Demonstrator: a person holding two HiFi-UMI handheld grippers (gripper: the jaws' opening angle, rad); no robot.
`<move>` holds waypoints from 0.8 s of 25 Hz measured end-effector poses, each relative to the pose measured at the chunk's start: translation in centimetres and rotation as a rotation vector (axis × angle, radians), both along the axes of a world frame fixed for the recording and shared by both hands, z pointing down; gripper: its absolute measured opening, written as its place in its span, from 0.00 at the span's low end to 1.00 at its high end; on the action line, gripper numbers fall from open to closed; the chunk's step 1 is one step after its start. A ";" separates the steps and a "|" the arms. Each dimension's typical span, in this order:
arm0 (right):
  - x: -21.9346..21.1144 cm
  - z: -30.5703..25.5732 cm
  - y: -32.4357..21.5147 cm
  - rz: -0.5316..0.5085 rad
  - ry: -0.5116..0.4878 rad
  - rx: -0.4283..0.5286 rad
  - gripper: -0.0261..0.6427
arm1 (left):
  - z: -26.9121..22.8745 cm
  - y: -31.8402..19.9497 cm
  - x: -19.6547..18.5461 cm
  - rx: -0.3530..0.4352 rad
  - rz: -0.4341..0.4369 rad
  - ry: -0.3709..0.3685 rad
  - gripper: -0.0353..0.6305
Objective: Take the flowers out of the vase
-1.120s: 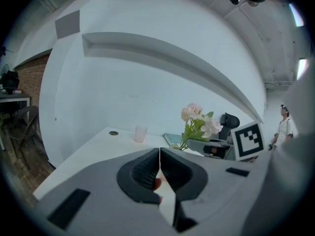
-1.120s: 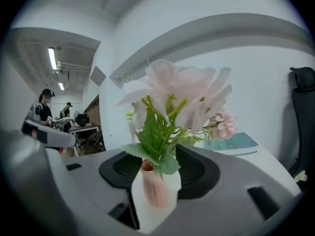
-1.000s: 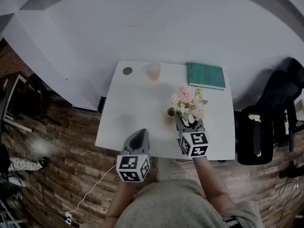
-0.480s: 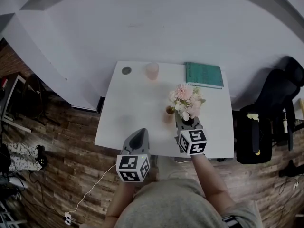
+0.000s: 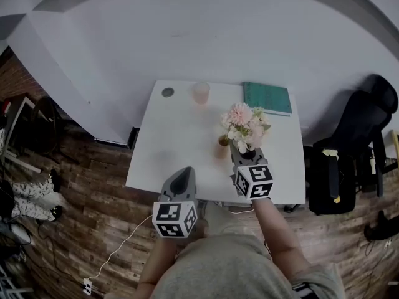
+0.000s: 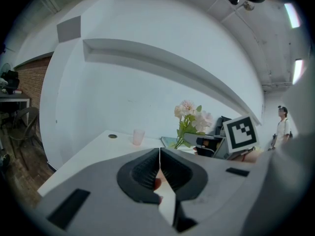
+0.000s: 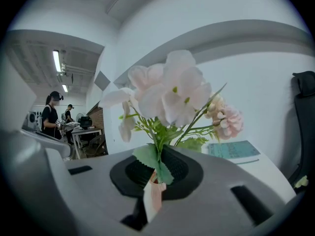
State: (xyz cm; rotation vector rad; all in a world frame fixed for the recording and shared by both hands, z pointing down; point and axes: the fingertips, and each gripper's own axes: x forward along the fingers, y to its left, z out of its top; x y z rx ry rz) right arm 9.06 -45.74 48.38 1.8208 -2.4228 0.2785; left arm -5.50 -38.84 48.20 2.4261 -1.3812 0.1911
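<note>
The right gripper (image 5: 241, 154) has just been closing, and its jaws now pinch the green stems of the pink and white artificial flowers (image 5: 244, 124), a leaf caught at the pads. Compared with a second ago, the flowers sit higher and slightly nearer the far edge of the white table (image 5: 168, 148), so the lift seems under way. The small brown-mouthed vase (image 5: 222, 142) stands near the table's middle, just left of them; whether the stem ends are clear of it I cannot tell. The left gripper (image 5: 181, 178) hovers at the near edge, jaws together on nothing
</note>
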 end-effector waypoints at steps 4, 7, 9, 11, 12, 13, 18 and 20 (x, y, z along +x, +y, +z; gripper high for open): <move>-0.1 -1.5 0.4 0.001 0.018 0.027 0.07 | -0.4 0.8 -0.2 0.008 0.004 0.001 0.06; 0.2 -2.8 0.7 0.004 0.027 0.049 0.07 | -0.8 1.7 -0.2 0.011 0.008 -0.001 0.06; 0.4 -3.8 1.0 0.010 0.028 0.065 0.07 | -1.0 2.2 -0.2 0.014 0.010 -0.001 0.06; 0.5 -4.8 1.2 0.014 0.028 0.082 0.07 | -1.3 2.7 -0.3 0.018 0.010 -0.001 0.06; 0.5 -5.4 1.3 0.014 0.030 0.091 0.07 | -1.5 3.0 -0.4 0.019 0.010 -0.001 0.06; 0.5 -5.9 1.4 0.014 0.031 0.101 0.07 | -1.6 3.2 -0.4 0.020 0.011 -0.001 0.06; 0.3 -8.5 2.5 0.017 0.042 0.154 0.07 | -2.1 4.8 -0.7 0.033 0.014 -0.003 0.06; 0.3 -9.4 3.1 0.020 0.044 0.170 0.07 | -2.3 5.5 -0.8 0.038 0.013 -0.004 0.06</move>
